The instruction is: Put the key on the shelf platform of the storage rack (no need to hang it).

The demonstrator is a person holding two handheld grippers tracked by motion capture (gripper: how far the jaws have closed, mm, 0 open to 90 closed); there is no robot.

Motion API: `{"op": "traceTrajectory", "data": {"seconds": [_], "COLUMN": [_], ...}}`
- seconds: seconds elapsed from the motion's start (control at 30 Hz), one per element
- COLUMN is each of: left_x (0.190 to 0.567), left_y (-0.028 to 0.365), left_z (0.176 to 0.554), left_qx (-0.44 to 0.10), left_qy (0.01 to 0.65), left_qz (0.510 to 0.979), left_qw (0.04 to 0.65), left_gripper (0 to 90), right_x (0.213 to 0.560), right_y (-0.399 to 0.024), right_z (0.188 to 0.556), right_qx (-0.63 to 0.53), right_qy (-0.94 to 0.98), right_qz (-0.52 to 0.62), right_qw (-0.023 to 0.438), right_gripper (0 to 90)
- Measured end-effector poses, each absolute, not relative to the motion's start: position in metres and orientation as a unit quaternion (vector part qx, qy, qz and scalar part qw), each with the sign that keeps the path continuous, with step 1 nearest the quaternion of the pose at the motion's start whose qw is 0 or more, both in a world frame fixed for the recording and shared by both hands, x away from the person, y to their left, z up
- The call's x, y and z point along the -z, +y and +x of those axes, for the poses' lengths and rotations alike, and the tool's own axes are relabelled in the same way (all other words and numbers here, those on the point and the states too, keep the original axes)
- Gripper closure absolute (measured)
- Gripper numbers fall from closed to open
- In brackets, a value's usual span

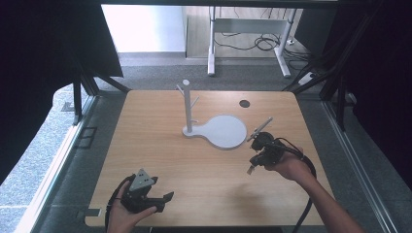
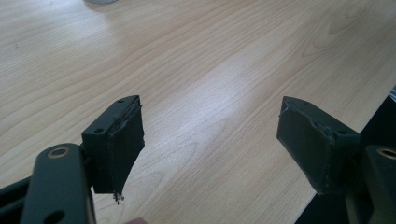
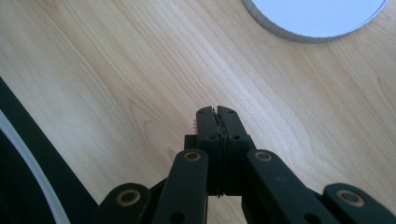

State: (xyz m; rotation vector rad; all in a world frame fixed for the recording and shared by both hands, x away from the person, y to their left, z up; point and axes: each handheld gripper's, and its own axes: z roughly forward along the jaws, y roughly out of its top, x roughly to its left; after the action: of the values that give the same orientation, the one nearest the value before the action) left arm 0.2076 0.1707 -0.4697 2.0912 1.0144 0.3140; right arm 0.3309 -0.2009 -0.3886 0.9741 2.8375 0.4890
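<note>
Two grippers sit apart: the left gripper [image 1: 163,200], gaping and empty, rests near, while the right gripper [image 3: 217,113], pinched shut on nothing visible, hovers beside the white stand [image 1: 221,131], and a careless swing could topple its peg.

No text, label, brand, number or sign can be read on anything here, in the high view or either gripper view.
</note>
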Motion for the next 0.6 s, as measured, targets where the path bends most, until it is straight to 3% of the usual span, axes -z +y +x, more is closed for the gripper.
{"op": "traceTrajectory", "data": {"seconds": [0.6], "left_x": [0.470], "left_y": [0.171], "left_z": [0.208], "left_qx": [-0.123], "left_qy": [0.399], "left_qz": [0.822], "left_qw": [0.387], "left_gripper": [23.3], "right_x": [0.382], "right_y": [-0.194], "right_z": [0.357], "right_qx": [-0.168], "right_qy": [0.929], "right_qz": [0.326], "right_qw": [0.052], "right_gripper": [90.0]}}
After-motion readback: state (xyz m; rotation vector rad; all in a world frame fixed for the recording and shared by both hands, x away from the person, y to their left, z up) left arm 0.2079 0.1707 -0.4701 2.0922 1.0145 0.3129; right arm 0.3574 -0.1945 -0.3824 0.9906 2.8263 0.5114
